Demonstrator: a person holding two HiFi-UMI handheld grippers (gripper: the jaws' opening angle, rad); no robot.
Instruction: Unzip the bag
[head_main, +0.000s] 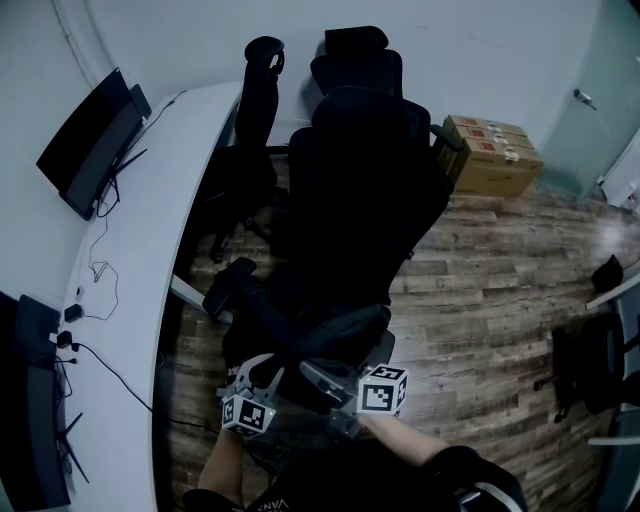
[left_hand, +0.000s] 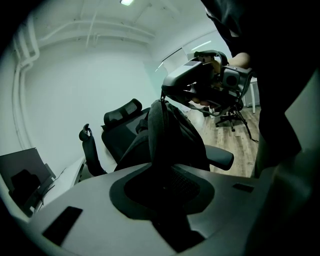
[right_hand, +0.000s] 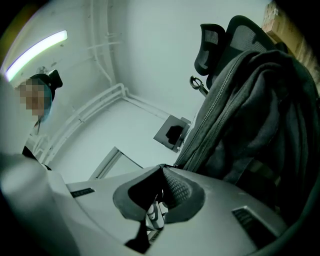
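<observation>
Wood-plank flooring (head_main: 480, 270) fills the right of the head view, with a curved white desk (head_main: 140, 260) on the left carrying a dark monitor (head_main: 90, 155) and trailing cables. Cardboard boxes (head_main: 492, 155) sit against the far wall. A black office chair (head_main: 370, 160) stands in the centre, directly ahead of you.

The bag (left_hand: 175, 135), dark grey and soft, rests on the chair's seat, leaning against the backrest. You hold both grippers just beside each other at its near side, at the bottom of the head view.

Your left gripper (left_hand: 162, 172) is clamped on the bag: a ridge of black fabric stands upright between its jaws, and both pads press against it.

Your right gripper (right_hand: 163, 167) points roughly level at the bag. Its jaws are closed together, their tips pinching the small zipper pull (right_hand: 165, 166) at the near end of the zipper (right_hand: 210, 115). From there the zipper runs away along the bag's edge toward the chair's headrest. In the left gripper view, the right gripper hovers just above the top of the fabric ridge.
</observation>
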